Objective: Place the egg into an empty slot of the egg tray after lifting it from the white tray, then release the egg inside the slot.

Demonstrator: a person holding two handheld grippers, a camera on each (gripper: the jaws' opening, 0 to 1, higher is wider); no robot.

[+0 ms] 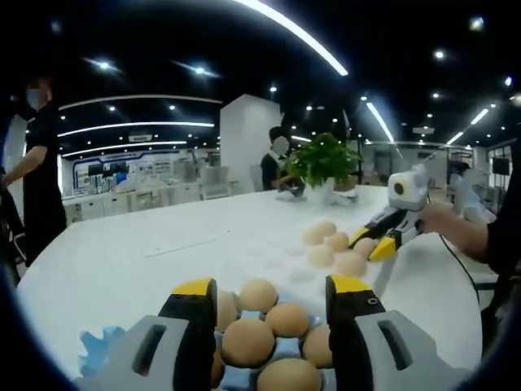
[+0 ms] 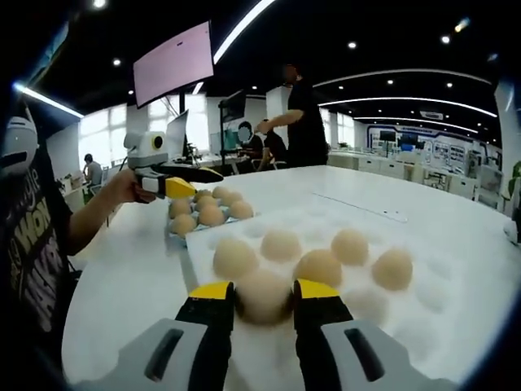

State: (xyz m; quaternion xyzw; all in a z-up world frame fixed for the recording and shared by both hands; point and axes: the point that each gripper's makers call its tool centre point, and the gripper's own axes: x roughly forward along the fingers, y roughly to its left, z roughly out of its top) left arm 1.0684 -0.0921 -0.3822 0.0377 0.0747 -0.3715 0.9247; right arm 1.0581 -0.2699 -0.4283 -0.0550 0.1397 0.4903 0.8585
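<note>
Now right gripper clamped on egg in white tray
Left gripper jaws spread, hovering over filled egg tray

One brown egg sits low in the white tray, squeezed between two yellow-tipped jaws. It looks a bit blurry. The blue egg tray lies flat on the table, nearly full of brown eggs

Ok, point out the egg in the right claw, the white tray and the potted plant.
egg point(image 2: 262, 297): right gripper view, its front face.
white tray point(image 2: 444, 314): right gripper view, bare dimpled surface.
potted plant point(image 1: 323, 159): left gripper view, its leaves.
</note>
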